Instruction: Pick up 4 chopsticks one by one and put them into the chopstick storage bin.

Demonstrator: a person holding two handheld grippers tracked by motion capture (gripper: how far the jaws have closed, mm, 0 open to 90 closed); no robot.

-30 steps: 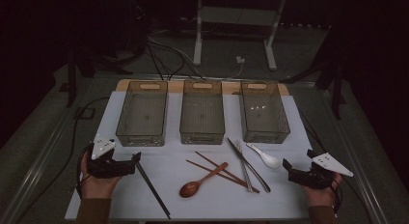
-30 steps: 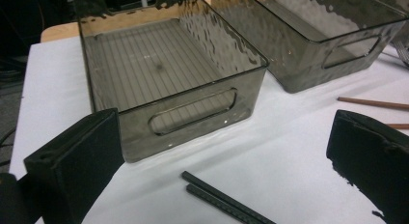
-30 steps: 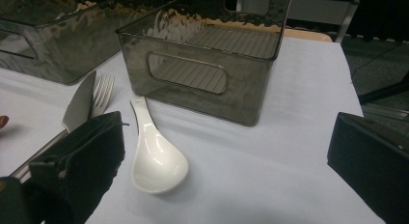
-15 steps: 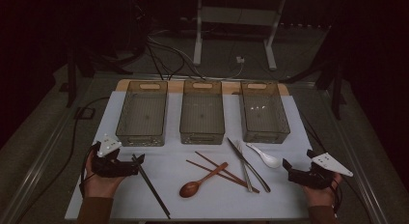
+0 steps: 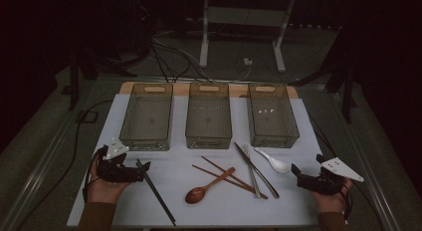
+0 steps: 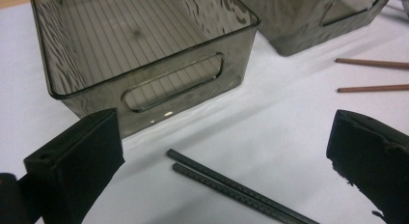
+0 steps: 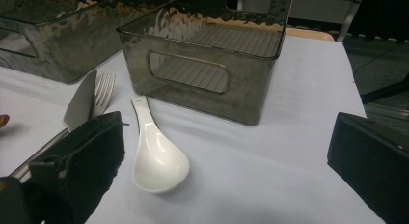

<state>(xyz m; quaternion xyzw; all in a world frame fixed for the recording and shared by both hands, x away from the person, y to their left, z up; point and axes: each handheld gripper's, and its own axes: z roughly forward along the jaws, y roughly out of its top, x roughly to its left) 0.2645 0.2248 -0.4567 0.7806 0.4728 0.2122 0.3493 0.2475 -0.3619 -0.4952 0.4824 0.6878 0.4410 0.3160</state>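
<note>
1. My left hand-held gripper (image 5: pixel 142 170) sits at the left of the tabletop (image 5: pixel 219 211), jaws spread wide and holding nothing. In the left gripper view both black jaws stand far apart at the bottom corners.
2. The black chopsticks (image 5: pixel 157 193) lie just in front of that gripper's tips, the pair side by side and running toward the near edge. In the left gripper view (image 6: pixel 231 188) their top ends rest on the white surface between the jaws, not touched by either one.
3. Just beyond them stands the left bin (image 5: pixel 130 136), a smoky clear box; its handle slot faces my left gripper.
4. The middle bin (image 5: pixel 209 141) stands beside it, apart from it.
5. In front of the middle bin lie the wooden spoon (image 5: pixel 201 191) and the brown chopsticks (image 5: pixel 224 173), crossing one another.
6. To their right lie a knife (image 5: pixel 259 171) and a fork (image 5: pixel 253 178), close together.
7. The white spoon (image 5: pixel 273 162) rests just right of the knife, near the front of the right bin (image 5: pixel 273 139). In the right gripper view it lies bowl-up (image 7: pixel 156 163) between the jaws, closer to the left jaw.
8. My right hand-held gripper (image 5: pixel 297 172) is at the right of the tabletop, jaws wide and holding nothing, pointing toward the white spoon with a gap between them.
</note>
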